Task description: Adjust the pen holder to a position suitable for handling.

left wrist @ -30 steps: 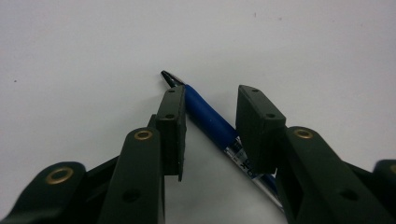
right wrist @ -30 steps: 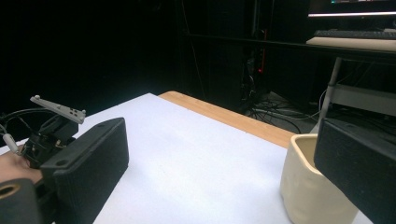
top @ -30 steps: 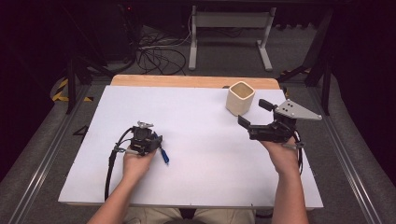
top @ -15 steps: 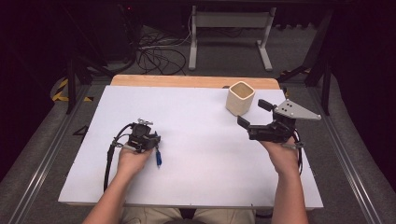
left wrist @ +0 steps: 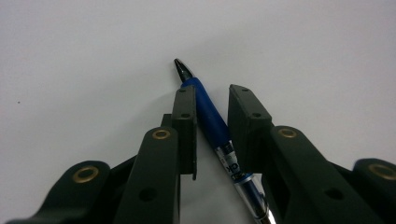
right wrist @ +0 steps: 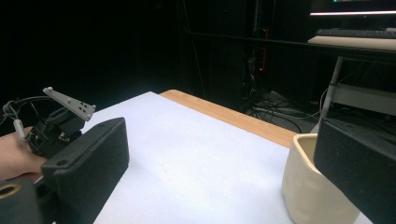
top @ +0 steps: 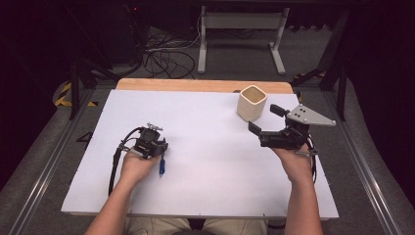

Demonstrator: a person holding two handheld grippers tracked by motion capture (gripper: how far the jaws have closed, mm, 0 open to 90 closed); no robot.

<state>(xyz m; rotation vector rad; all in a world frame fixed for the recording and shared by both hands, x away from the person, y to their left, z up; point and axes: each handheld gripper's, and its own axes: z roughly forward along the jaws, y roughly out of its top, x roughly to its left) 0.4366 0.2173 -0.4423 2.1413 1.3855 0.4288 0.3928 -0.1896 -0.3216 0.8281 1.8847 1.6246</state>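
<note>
Though turned — left gripper (left wrist: 211,96) astride pen (left wrist: 214,122)

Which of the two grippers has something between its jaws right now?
The left gripper: a blue pen lies between its jaws, which straddle it on the white table. The right gripper hangs open, empty, beside the cream cup.

Both forearms are bare, with no sleeves in sight, and light khaki trousers (top: 195,226) show at the near edge of the high view. The left gripper (left wrist: 211,100) is matte black, its flat jaws fixed with small dark screws and its linkage arms pinned by brass-ringed pivots. A black cable (top: 116,159) loops from its body. The right gripper (top: 265,120) is black too, with broad blocky jaws, topped by a grey three-cornered plate (top: 310,116) dotted with small holes.
</note>
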